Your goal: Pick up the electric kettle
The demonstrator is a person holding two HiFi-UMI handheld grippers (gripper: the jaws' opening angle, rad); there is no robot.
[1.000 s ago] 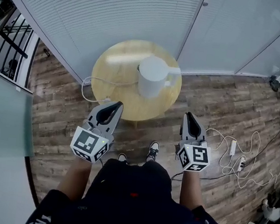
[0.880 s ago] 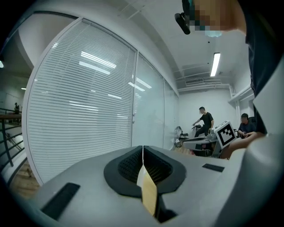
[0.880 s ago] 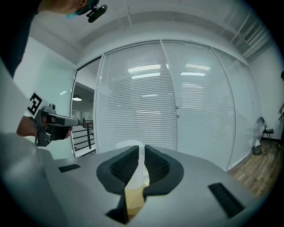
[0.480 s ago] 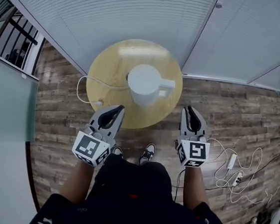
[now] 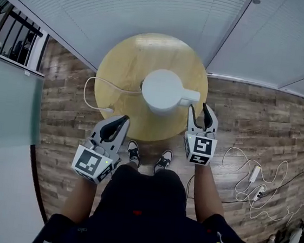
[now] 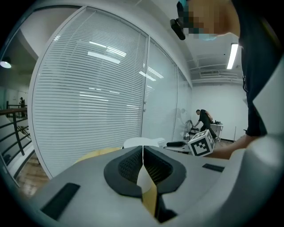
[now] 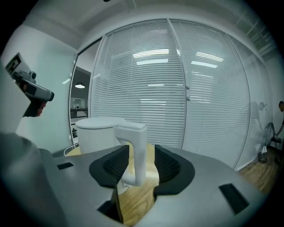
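A white electric kettle (image 5: 164,89) stands on the round wooden table (image 5: 126,61), its handle (image 5: 190,96) pointing right. My right gripper (image 5: 201,108) is at the table's right edge, just behind the handle. In the right gripper view the kettle (image 7: 95,133) sits left of centre and its handle (image 7: 136,146) stands between the opening jaws of my right gripper (image 7: 141,160), with a gap on each side. My left gripper (image 5: 122,121) hovers at the table's near edge, left of the kettle, jaws shut and empty; its pads (image 6: 133,162) meet in the left gripper view.
A white cord (image 5: 92,92) runs from the kettle over the table's left edge. Glass walls with blinds (image 5: 154,9) curve behind the table. A railing (image 5: 13,42) is at far left. Loose cables (image 5: 254,179) lie on the wood floor at right. The person's shoes (image 5: 133,153) stand below the table.
Both grippers moved forward to the table. The right one went from shut to open and came up around the kettle's handle. The left one stayed shut.
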